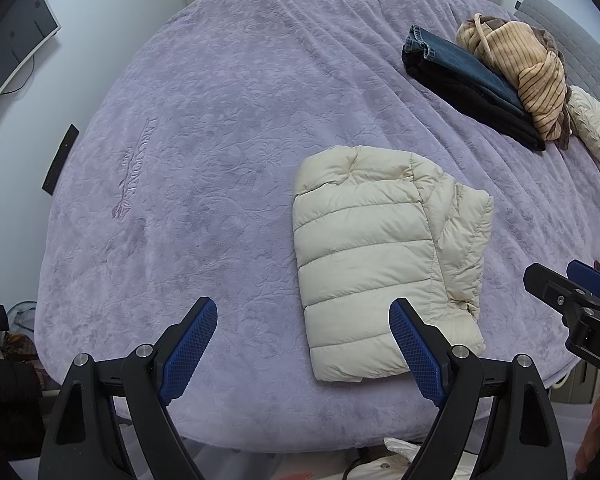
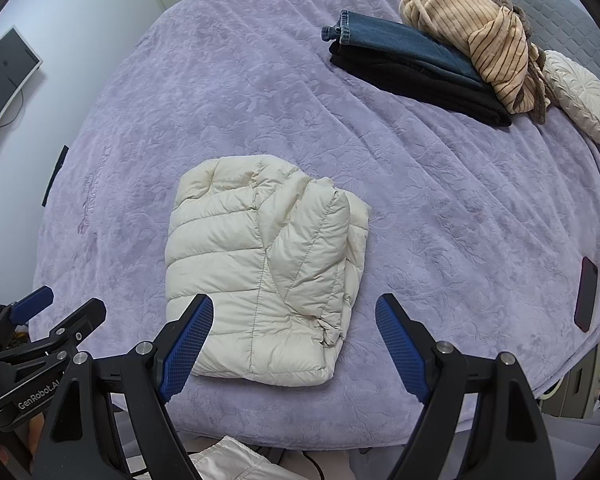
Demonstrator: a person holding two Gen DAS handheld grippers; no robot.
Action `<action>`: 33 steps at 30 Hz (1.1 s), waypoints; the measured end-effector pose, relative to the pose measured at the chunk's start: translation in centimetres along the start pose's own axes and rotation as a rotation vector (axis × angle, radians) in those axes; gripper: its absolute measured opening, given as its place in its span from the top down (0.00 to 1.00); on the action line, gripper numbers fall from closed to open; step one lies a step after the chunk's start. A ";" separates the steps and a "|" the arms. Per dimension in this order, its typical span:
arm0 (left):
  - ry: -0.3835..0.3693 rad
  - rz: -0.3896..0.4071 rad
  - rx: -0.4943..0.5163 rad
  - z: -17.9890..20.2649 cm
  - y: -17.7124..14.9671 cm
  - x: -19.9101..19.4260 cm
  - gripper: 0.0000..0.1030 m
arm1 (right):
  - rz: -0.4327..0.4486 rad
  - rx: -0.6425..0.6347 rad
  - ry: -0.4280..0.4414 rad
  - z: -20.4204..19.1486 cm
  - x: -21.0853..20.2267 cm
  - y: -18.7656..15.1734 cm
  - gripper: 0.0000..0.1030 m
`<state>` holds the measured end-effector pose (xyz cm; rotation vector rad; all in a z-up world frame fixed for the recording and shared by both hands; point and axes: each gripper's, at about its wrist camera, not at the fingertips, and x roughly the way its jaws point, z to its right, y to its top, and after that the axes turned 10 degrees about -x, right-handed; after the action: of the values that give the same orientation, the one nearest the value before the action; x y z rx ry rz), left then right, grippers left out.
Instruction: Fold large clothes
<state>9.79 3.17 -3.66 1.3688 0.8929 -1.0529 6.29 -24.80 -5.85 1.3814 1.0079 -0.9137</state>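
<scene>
Folded jacket [image 2: 266, 268] lies on the bed [image 1: 220, 120] near its front edge; both grippers, left [image 1: 304, 344] and right [image 2: 294, 340], hover above, fingers spread and empty. Fold apparently complete; next, move it to the pile [image 2: 420, 64]

You see both wrist views in soft, even, cool indoor light with faint shadows and no glare; focus is sharp, while fisheye bending and dark vignetting mark the corners.

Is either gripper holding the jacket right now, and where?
No. The left gripper and right gripper are both open above the bed; the folded jacket lies free.
</scene>
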 end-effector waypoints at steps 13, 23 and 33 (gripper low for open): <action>0.007 -0.002 0.005 0.1 0.0 0.1 0.14 | -0.001 0.002 -0.001 -0.1 0.0 0.0 0.17; 0.010 -0.002 0.008 0.0 0.1 0.3 0.14 | -0.002 0.001 -0.002 -0.2 0.1 -0.1 0.17; 0.019 -0.004 0.006 -0.2 0.2 0.6 0.14 | -0.002 0.001 -0.002 -0.2 0.2 -0.1 0.17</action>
<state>10.22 3.33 -4.15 1.3845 0.9074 -1.0481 6.29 -24.61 -6.01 1.3806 1.0080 -0.9170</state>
